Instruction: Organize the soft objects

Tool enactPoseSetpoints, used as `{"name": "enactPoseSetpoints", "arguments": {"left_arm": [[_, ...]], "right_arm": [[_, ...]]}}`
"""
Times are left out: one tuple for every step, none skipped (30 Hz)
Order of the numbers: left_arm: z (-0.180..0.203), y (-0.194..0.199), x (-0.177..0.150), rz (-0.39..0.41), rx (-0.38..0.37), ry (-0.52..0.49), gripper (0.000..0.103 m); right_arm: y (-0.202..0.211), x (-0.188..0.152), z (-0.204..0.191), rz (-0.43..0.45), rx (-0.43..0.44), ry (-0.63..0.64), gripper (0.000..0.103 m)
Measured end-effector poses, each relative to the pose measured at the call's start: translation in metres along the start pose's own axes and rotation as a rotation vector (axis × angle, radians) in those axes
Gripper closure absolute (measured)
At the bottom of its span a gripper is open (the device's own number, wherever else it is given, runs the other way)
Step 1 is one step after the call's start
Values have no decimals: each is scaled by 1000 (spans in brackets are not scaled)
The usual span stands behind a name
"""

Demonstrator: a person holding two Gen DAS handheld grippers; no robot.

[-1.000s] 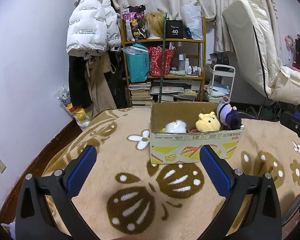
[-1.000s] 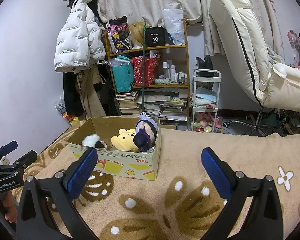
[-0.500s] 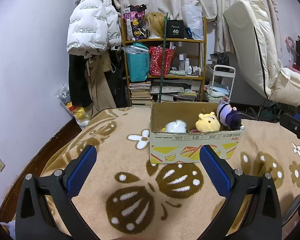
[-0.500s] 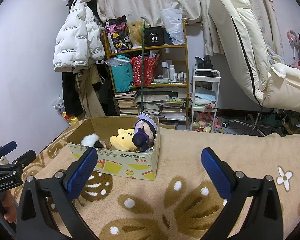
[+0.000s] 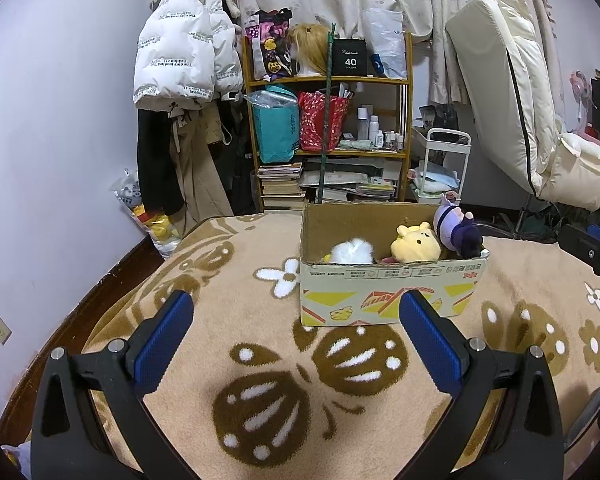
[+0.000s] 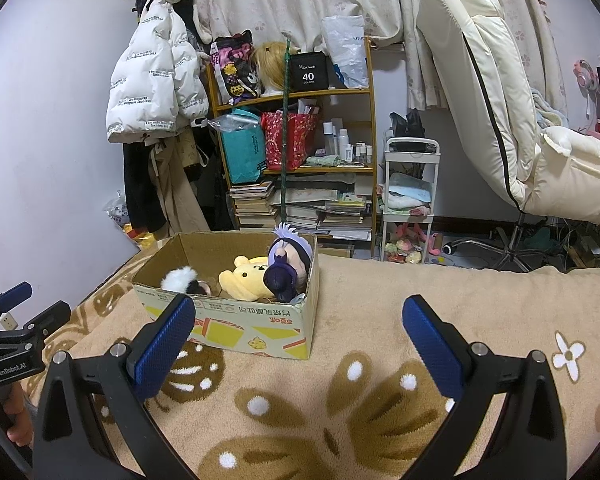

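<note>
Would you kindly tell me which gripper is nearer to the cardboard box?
Neither, clearly. The left gripper faces the cardboard box with the box toward its right; the right gripper has it ahead-left. Both hover short of it, open.

A beige blanket (image 5: 228, 320) with brown flower shapes carries an open cardboard box (image 5: 388, 292), resting just ahead of the left jaws, toward their right.

Both wrist views face the cardboard box (image 5: 388, 276).
</note>
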State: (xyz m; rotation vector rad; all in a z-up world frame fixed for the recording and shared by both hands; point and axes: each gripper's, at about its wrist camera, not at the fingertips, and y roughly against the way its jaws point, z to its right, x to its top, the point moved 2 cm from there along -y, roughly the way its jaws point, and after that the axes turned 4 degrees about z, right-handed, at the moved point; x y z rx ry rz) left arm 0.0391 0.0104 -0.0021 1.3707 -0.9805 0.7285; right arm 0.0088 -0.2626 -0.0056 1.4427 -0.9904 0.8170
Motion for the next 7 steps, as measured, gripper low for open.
{"name": "enactPoseSetpoints", "arguments": {"left_arm": [[0,0,0,-1,1,0,1],[1,0,-1,-1,2,0,1],[2,1,-1,-1,3,0,1],[2,1,-1,-1,1,1,1],[2,1,-1,-1,1,1,1],[3,1,-1,-1,1,1,1],[2,1,-1,-2,1,2,1]], "right_arm": [[0,0,0,-1,1,-1,0],[0,0,0,-2,0,-1,0],[0,0,0,-1,0,0,0],[0,0,0,-1,1,0,0],[0,0,0,0,0,-1,0],[0,0,0,0,0,-1,0],[0,0,0,-1,0,0,0]]}}
